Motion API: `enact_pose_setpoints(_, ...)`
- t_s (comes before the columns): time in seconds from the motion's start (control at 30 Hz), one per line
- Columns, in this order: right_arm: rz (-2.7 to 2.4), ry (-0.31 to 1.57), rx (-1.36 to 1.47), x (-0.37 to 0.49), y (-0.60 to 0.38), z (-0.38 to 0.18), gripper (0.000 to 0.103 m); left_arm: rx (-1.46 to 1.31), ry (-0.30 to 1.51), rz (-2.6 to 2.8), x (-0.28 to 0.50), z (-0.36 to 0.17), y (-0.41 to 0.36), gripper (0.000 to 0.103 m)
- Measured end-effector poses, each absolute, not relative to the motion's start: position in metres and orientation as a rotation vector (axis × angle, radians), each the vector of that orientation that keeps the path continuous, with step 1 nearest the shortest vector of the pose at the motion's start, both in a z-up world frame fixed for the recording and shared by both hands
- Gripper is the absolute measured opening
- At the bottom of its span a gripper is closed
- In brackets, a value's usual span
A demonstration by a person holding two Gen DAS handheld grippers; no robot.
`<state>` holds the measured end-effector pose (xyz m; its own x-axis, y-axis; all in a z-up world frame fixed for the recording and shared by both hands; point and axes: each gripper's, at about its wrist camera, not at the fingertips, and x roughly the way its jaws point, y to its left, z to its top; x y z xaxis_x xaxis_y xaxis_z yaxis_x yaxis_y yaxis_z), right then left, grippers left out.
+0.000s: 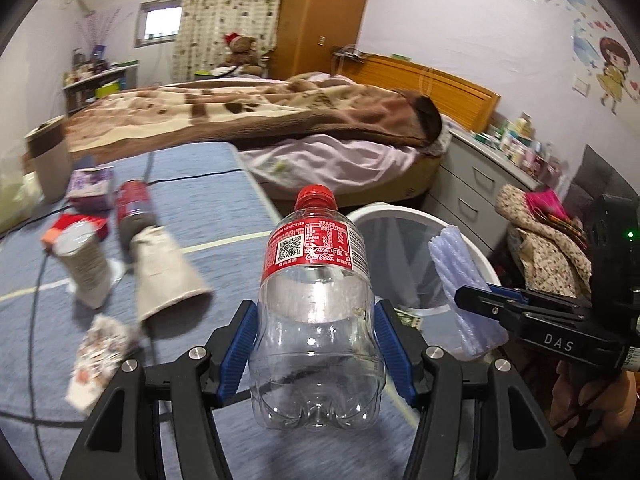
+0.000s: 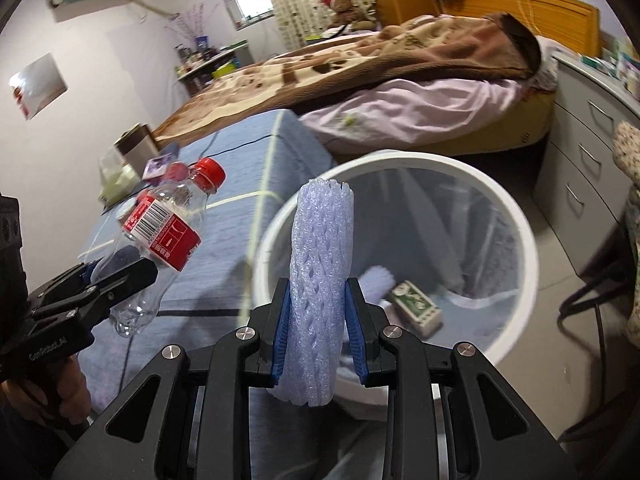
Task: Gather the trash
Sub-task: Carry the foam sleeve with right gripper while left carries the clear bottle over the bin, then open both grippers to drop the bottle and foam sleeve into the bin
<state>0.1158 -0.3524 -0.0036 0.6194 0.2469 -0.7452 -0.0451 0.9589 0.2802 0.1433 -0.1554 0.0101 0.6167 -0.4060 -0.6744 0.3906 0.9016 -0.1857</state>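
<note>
Looking through my left wrist cam, the left gripper [image 1: 316, 350] is clamped on an empty Coke bottle [image 1: 316, 320] held over the blue table [image 1: 224, 208], with blurry paper cups [image 1: 168, 272] off to its left and the white bin [image 1: 472, 256] half hidden behind the bottle. On the right wrist cam, my right gripper [image 2: 319, 326] squeezes a purple foam sleeve [image 2: 320, 280] above the bin's rim, its lower end blocking part of the bin, and a small green-printed box [image 2: 416, 306] sits inside.

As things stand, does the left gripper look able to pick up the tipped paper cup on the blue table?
Probably not yet: the left gripper is shut on the empty Coca-Cola bottle. The tipped paper cup lies uncovered on the blue table, so only the bottle stands in the way.
</note>
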Motion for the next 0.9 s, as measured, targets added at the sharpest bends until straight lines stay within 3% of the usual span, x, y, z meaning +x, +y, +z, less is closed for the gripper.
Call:
enact_pose_setpoints(0.47, 0.080, 0.928, 0.279, 0.121, -0.384, -0.019, 0.030, -0.006, 0.857, -0.590, 0.173, -0.014, -0.216, 0.060)
enact_pose_setpoints(0.5, 0.076, 0.928, 0.280, 0.121, -0.385, -0.020, 0.034, -0.007, 0.862, -0.594, 0.174, -0.015, -0.217, 0.060)
enact_pose_setpoints(0.6, 0.070, 0.920, 0.295, 0.119, -0.389, -0.021, 0.059, -0.008, 0.888, -0.611, 0.179, -0.020, -0.221, 0.061)
enact_pose_setpoints(0.9, 0.060, 0.904, 0.281, 0.119, -0.389, -0.013, 0.061, -0.038, 0.841, -0.629, 0.177, -0.011, -0.217, 0.062)
